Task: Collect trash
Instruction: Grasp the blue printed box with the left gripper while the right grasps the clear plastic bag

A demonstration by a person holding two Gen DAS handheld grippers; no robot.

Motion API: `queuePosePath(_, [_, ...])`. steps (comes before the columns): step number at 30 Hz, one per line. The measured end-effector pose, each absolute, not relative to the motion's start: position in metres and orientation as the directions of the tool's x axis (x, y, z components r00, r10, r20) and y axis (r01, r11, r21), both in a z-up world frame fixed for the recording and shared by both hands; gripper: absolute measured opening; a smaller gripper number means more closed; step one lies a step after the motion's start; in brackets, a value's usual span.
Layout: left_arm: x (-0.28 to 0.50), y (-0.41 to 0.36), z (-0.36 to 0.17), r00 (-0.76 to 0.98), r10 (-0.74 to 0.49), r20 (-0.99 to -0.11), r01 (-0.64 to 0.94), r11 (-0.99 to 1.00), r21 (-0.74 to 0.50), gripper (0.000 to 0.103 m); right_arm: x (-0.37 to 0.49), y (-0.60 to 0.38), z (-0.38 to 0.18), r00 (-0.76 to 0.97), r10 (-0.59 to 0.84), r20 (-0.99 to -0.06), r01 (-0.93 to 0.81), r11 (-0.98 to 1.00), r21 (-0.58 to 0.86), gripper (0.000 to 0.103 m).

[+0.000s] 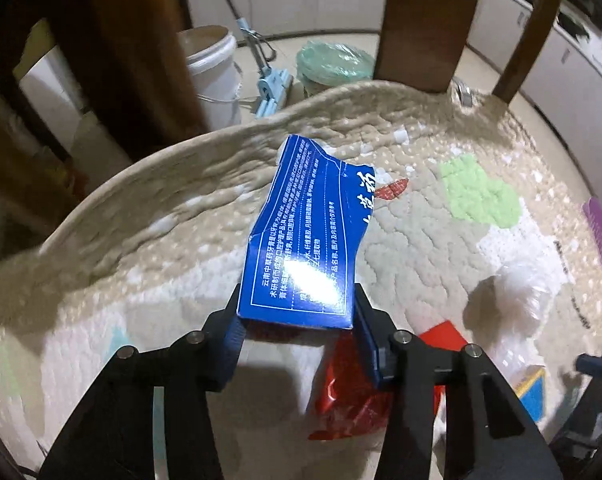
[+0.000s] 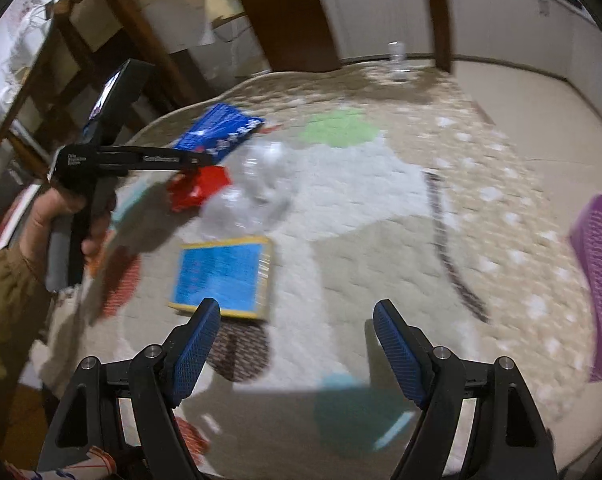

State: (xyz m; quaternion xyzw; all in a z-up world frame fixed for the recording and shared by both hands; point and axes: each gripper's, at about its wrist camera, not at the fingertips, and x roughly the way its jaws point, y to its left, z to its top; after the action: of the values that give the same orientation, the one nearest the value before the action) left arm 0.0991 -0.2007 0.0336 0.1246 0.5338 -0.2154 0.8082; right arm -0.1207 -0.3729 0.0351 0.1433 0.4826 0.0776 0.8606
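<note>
On the quilted beige rug (image 1: pixel 149 264), at the middle of the left wrist view, a flattened blue carton (image 1: pixel 307 236) with white print and a torn upper edge lies between the fingers of the left hand-held gripper (image 1: pixel 297 332). Both blue ribbed pads press on its lower end, so this hand-held gripper is narrow and is holding the carton. Glossy cardboard gives a bright glare near the pads. Just under the carton and to the lower right of it lies a crumpled red wrapper (image 1: pixel 353 396), shiny and wrinkled. At the right of it there is a clear crushed plastic bottle (image 1: pixel 517 292), blurred, and at the lower right edge a corner of a blue box with yellow border (image 1: pixel 533 388). The rug has a soft bumpy surface with a green patch (image 1: pixel 481 192).

Only the left view shows, at the top, a white plastic bucket (image 1: pixel 213 68), a bin with a green bag (image 1: pixel 333 64) and brown chair legs (image 1: pixel 421 24).

Only the right wrist view shows the hand (image 2: pixel 57 220) with an olive sleeve that holds the left tool at the left of the frame. It shows also the whole flat blue box, rectangular, at the centre left, just above the left fingertip of the right hand-held gripper (image 2: pixel 297 312). The fingers of this one stand wide and nothing is between them. A purple perforated basket (image 2: pixel 597 280) stands at the right edge of the frame.
</note>
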Motion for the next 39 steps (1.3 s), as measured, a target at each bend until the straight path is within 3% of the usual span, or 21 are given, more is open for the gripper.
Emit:
queuePosePath(6, [0.069,-0.165,0.069,0.422,-0.229,-0.877,0.431,0.902,-0.029,0.048,-0.095,-0.357,0.037,0.516,0.306,-0.800,-0.041,0.942,0.334,0.083])
queuePosePath(15, [0.014,-0.129,0.081,0.480,-0.174,-0.860,0.371,0.928,0.019,0.048,-0.033,-0.352,0.020,0.500,0.274,-0.821,0.045,0.939,0.341,0.081])
queuePosePath(17, [0.004,-0.131,0.078,0.486,-0.171,-0.857,0.368,0.930,0.023,0.048,-0.025,-0.345,0.017,0.496,0.261,-0.828,0.045,0.945,0.324,0.072])
queuePosePath(21, [-0.009,-0.130,0.082,0.483,-0.187,-0.855,0.370,0.929,0.005,0.048,-0.020,-0.339,0.017,0.500,0.263,-0.825,0.038,0.945,0.324,0.041])
queuePosePath(28, [-0.030,-0.143,0.092,0.511,-0.184,-0.839,0.396,0.917,0.041,0.048,-0.038,-0.346,0.039,0.538,0.319,-0.780,0.008,0.924,0.383,0.012])
queuePosePath(34, [-0.044,-0.148,0.098,0.518,-0.200,-0.832,0.399,0.916,0.028,0.048,-0.052,-0.351,0.049,0.553,0.318,-0.770,-0.006,0.926,0.378,0.013])
queuePosePath(35, [-0.047,-0.148,0.099,0.518,-0.201,-0.831,0.399,0.917,0.027,0.048,-0.052,-0.352,0.046,0.547,0.320,-0.774,-0.001,0.924,0.381,0.027])
queuePosePath(36, [-0.049,-0.147,0.100,0.520,-0.203,-0.830,0.399,0.917,0.025,0.048,-0.052,-0.353,0.045,0.542,0.324,-0.775,0.003,0.922,0.387,0.053])
queuePosePath(38, [-0.053,-0.147,0.100,0.520,-0.204,-0.829,0.398,0.917,0.024,0.048,-0.052,-0.355,0.043,0.556,0.316,-0.769,0.018,0.920,0.391,0.077])
queuePosePath(39, [-0.055,-0.147,0.100,0.520,-0.202,-0.830,0.397,0.917,0.026,0.048,-0.051,-0.355,0.042,0.561,0.302,-0.771,0.024,0.924,0.380,0.077])
